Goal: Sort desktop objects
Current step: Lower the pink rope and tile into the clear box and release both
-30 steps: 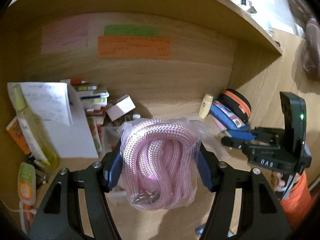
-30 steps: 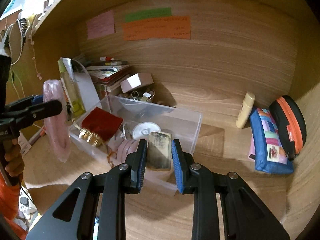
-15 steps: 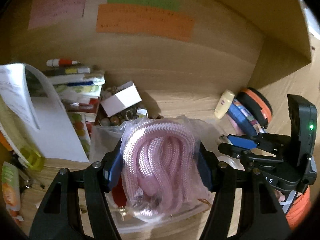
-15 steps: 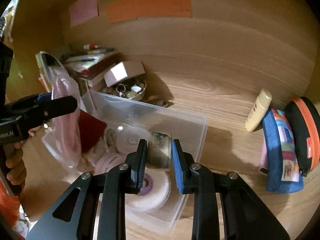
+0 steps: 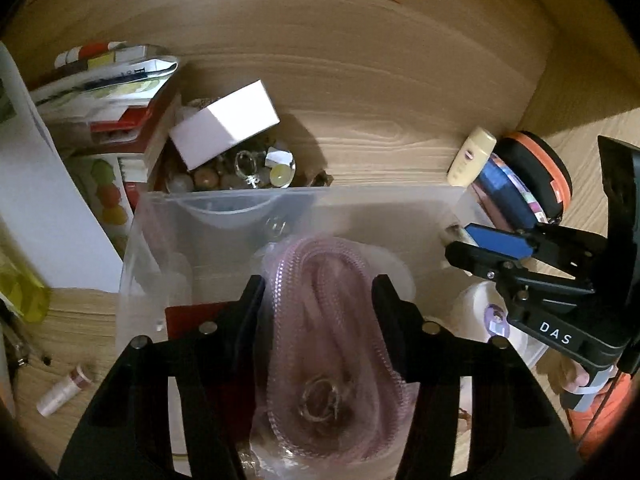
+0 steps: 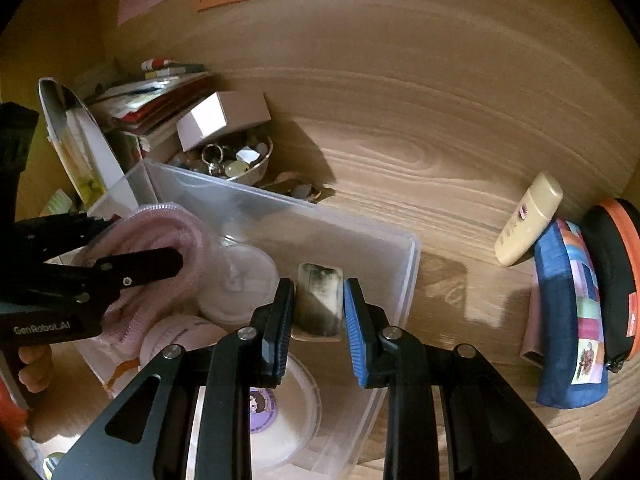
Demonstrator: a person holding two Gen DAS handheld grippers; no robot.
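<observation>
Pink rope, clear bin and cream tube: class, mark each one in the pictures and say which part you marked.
pink rope (image 5: 320, 320), left wrist view, middle of the bagged coil.
clear bin (image 6: 414, 256), right wrist view, right rim.
cream tube (image 6: 528, 220), right wrist view, middle of its body.

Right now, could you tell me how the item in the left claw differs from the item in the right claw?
The left claw has a soft coil of pink rope in a clear bag; the right claw is shut on a small, rigid, grey-black block. The rope bundle bulges wider than its claw's fingers, whose jaws are closing; the block fits narrowly between its pads. Both hang over the clear plastic bin.
</observation>
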